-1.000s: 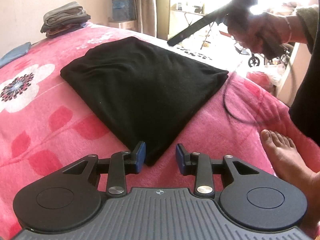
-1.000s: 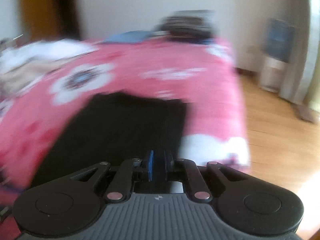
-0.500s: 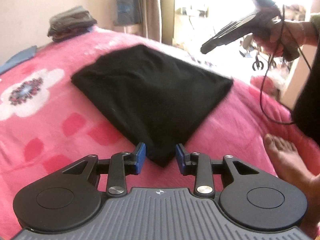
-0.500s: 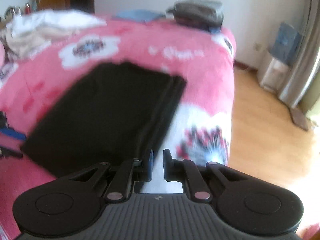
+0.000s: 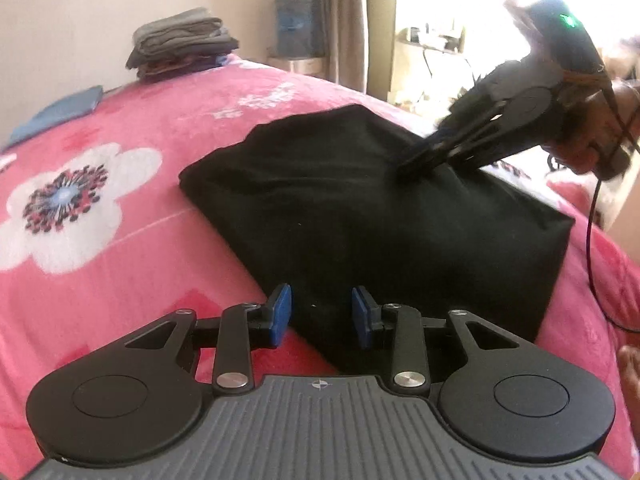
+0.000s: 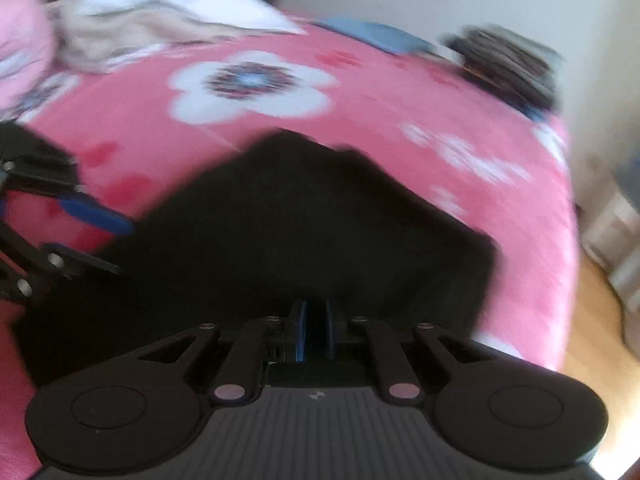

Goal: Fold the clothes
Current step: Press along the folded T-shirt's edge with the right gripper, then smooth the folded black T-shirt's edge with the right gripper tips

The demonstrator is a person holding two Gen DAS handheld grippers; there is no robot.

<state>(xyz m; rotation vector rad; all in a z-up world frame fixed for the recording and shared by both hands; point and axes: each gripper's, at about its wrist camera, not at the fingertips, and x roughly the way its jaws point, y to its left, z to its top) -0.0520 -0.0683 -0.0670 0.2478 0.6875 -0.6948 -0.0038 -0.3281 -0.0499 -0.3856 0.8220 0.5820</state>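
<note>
A black garment [image 5: 380, 216], folded into a rectangle, lies flat on the pink flowered bedspread [image 5: 120, 260]. My left gripper [image 5: 322, 314] is open, with the garment's near corner between its blue pads. A hand holds my right gripper [image 5: 416, 164] tilted down, its tips touching the garment's far edge. In the blurred right wrist view, the right gripper [image 6: 316, 330] shows only a narrow slit between its pads, over the black garment [image 6: 300, 220]. Whether fabric is pinched there is hidden. The left gripper [image 6: 100, 240] shows at that view's left edge.
A stack of folded clothes [image 5: 180, 40] and a blue cloth [image 5: 56, 114] sit at the bed's far end. Loose pale laundry [image 6: 140, 20] is heaped at the back. A black cable [image 5: 592, 240] hangs at the right near a bare foot [image 5: 630, 372]. Wooden floor [image 6: 592, 320] lies beyond the bed edge.
The right gripper has come down from the air onto the garment's far edge. The left gripper has slid forward, so the near corner now lies between its fingers.
</note>
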